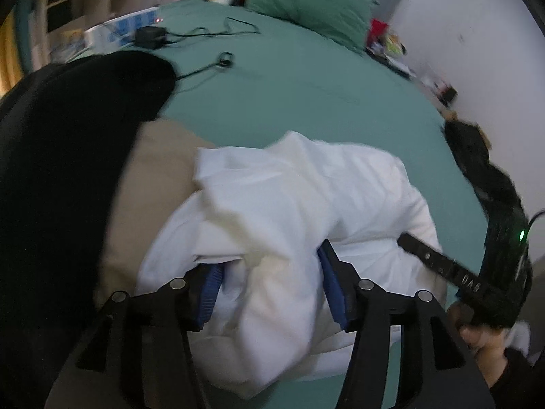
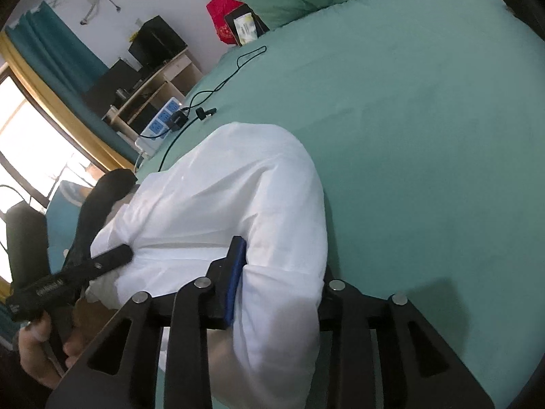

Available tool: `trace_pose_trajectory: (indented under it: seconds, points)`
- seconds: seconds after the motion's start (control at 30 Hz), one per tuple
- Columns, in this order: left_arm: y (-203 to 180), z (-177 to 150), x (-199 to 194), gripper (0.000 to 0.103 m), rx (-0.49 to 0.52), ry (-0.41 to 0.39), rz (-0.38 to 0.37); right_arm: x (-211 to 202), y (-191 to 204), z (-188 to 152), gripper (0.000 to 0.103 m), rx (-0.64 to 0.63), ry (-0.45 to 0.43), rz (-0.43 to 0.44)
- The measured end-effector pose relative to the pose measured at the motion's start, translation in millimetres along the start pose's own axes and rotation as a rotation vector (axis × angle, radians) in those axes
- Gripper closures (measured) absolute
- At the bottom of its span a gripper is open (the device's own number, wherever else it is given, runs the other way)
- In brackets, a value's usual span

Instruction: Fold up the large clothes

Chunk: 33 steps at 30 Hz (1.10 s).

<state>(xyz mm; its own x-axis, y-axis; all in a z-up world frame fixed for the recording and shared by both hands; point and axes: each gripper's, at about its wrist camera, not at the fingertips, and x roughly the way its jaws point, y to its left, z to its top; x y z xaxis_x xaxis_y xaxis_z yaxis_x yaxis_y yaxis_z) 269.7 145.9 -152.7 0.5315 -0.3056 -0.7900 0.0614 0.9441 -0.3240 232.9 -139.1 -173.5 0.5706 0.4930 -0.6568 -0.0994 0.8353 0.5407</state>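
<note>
A white garment (image 1: 286, 201) lies bunched on the green bed sheet (image 1: 306, 95). My left gripper (image 1: 269, 283) has its blue-padded fingers (image 1: 209, 293) wide apart with a thick fold of the white cloth between them. My right gripper (image 2: 279, 272) also has white cloth (image 2: 221, 201) bunched between its fingers; its left blue pad (image 2: 235, 279) shows, the right pad is hidden under cloth. The right gripper appears in the left wrist view (image 1: 442, 262), and the left gripper in the right wrist view (image 2: 85, 269), both at the garment's edge.
A beige garment (image 1: 153, 184) and a black one (image 1: 68, 156) lie left of the white one. A green pillow (image 1: 306, 3), a charger with cable (image 1: 150, 35), a power strip (image 2: 163, 119) and clutter along the wall (image 1: 391, 47) sit further back.
</note>
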Motion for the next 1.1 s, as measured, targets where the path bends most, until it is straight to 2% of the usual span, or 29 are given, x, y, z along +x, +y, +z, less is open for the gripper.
trace_pose_trajectory:
  seconds: [0.1,0.33,0.5,0.7,0.8,0.87,1.1]
  points:
    - [7.9,-2.0,-5.4,0.057,-0.032,-0.002,0.022,2.6,5.6,2.6,0.07,-0.013,0.02,-0.02]
    - [-8.6,-8.8,-13.8,0.057,0.029,-0.006,0.15,7.8,13.8,2.5,0.062,-0.067,0.059,-0.071]
    - [-7.5,-19.6,-13.3,0.057,0.029,0.014,0.177,9.1,13.9,4.4,0.04,-0.084,0.087,-0.102]
    - [-8.5,-28.0,-21.5,0.057,-0.014,-0.001,0.194,2.7,15.1,1.5,0.026,-0.112,0.14,-0.138]
    - [-9.3,-32.6,-27.2,0.057,-0.033,0.005,0.164,-1.8,13.2,-0.2,0.023,-0.109,0.166,-0.147]
    - [-8.5,-36.1,-31.7,0.057,-0.047,0.006,0.171,-4.6,11.8,-2.2,0.021,-0.111,0.192,-0.153]
    - [-5.3,-53.9,-47.6,0.057,-0.116,-0.008,0.157,-22.8,14.9,-11.7,0.02,-0.138,0.228,-0.155]
